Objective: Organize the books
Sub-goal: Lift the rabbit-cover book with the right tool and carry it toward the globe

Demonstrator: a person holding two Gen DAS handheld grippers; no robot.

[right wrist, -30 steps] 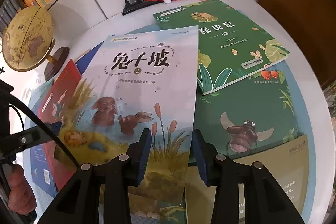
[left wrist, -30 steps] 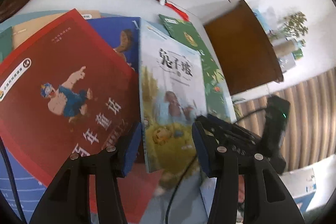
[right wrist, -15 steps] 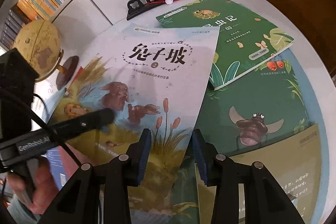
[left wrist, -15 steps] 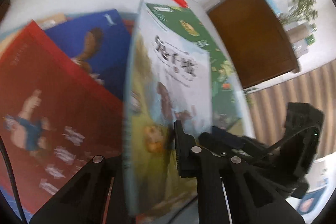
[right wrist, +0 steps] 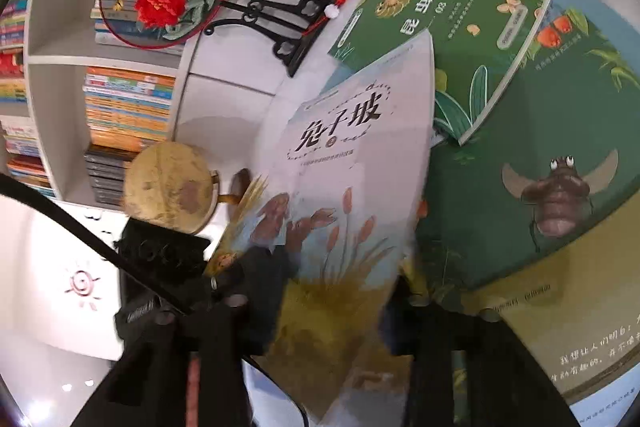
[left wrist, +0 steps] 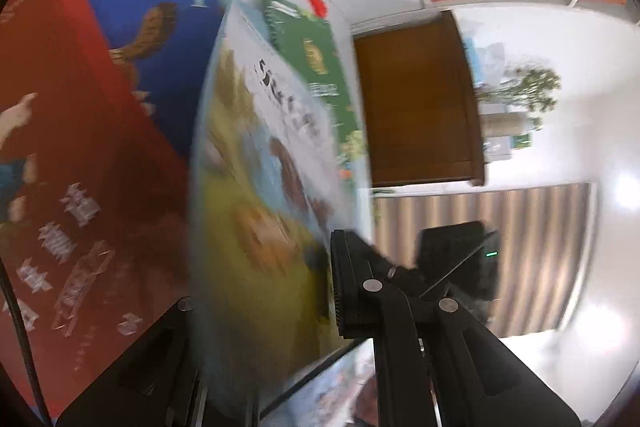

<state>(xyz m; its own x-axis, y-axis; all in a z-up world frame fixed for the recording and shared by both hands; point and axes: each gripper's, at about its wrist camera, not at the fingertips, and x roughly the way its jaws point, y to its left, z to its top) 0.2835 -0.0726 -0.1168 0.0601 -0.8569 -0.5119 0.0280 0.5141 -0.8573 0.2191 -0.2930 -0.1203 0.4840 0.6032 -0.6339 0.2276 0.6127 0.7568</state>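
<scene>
The left tool is closed on the near edge of the rabbit book, which is lifted and tilted, so its cover stands almost on edge over the other books. The right tool has just been closing, and the lower part of the same rabbit book is between its fingers; the view is blurred there, so I cannot tell if the pads already press on it. I think the main risk is that the thin book bends or slips, because both tools hold it only by the near edge and the far part hangs free. If the two tools pull in different directions, the cover may crease or tear. The far corner may also drag on the small green book and push it toward the fan stand with its red tassel. To the left lie a red book and a blue book; to the right a large green book with a beetle lies flat under the small one. All rest on a white bench with a round edge. Further left a globe stands on it, and behind it a white shelf is full of stacked books. Beyond the bench a brown chair and a striped floor are visible.
</scene>
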